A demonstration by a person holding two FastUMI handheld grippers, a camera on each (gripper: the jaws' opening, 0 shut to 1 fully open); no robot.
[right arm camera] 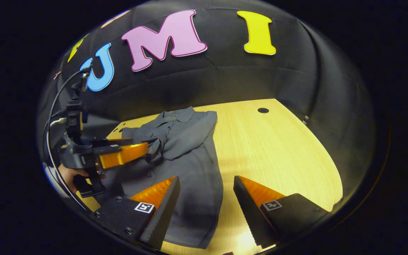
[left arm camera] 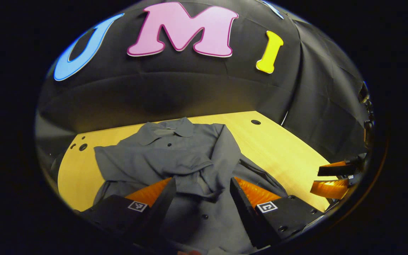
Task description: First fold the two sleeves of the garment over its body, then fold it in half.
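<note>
1. Grey cotton-like shirt with a collar and dark buttons (left arm camera: 175, 156) lies flat on the pale wooden tabletop (left arm camera: 278, 148), collar toward the booth's wall.
2. One long sleeve (left arm camera: 221, 156) already lies folded across the shirt's body; in the right gripper view its outer edge (right arm camera: 193, 134) forms a straight fold line.
3. Your left gripper (left arm camera: 202, 198) hovers over the shirt's middle with its fingers apart; cloth lies between them, but nothing appears pinched.
4. In the right gripper view that gripper (right arm camera: 143, 147) sits at the bunched second sleeve (right arm camera: 156, 143), which is gathered onto the body rather than smoothed.
5. Your right gripper (right arm camera: 205, 209) waits beside the shirt's edge, fingers apart and empty.
6. Judged progress: both sleeves are roughly in; tidying the second sleeve and the fold in half remain.
</note>
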